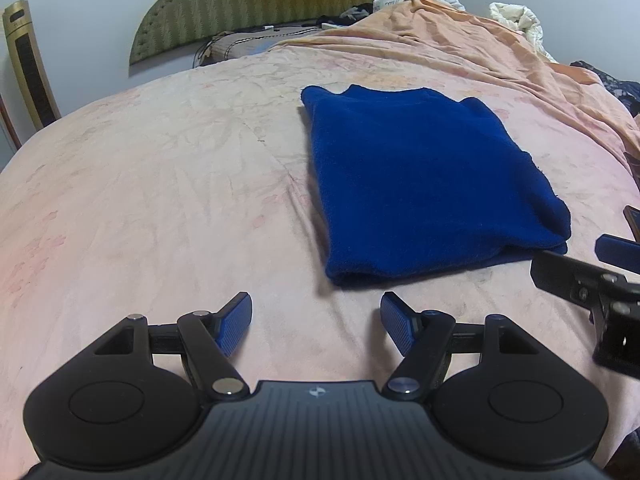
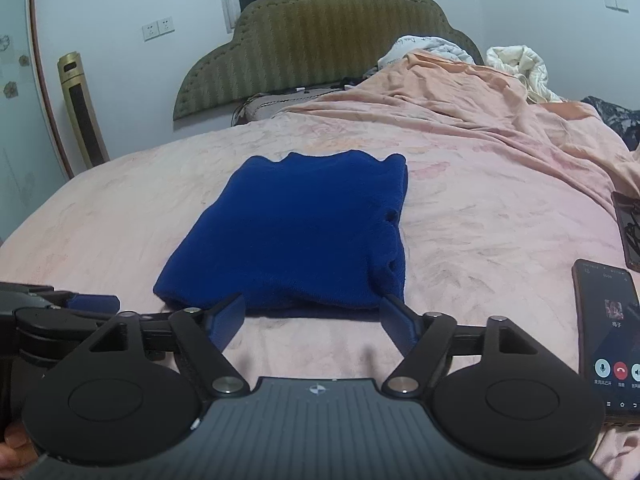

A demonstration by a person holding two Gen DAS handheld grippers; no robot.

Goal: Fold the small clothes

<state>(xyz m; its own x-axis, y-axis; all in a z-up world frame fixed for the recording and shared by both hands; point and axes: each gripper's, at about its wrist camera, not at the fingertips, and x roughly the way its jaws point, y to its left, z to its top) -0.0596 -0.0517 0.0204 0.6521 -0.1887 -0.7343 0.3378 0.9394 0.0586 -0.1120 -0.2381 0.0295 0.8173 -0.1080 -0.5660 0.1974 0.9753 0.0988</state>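
Looking across the bed (image 1: 160, 200), we see its pink sheet spread wide, with an orange blanket (image 1: 460, 40) bunched at the far right and a green headboard (image 2: 320, 40) against the wall behind. A gold tower fan (image 2: 82, 112) stands at the left of the bed.

On the sheet lies the blue cloth (image 2: 300, 232). It is folded into a thick rectangle of some layers, flat on the bed, with its near edge toward us. No gripper touches it.

Our left gripper (image 1: 316, 322) is just before the near edge of the cloth, a little to its left. Its jaws stand apart and hold nothing; only the sheet shows between them.

Our right gripper (image 2: 312, 320) is very close to the near edge of the cloth, centred on it. Its jaws also stand wide apart and are empty. The two grippers are side by side, near each other.

At the right of the right gripper a phone (image 2: 606, 336) lies on the sheet with its screen lit.
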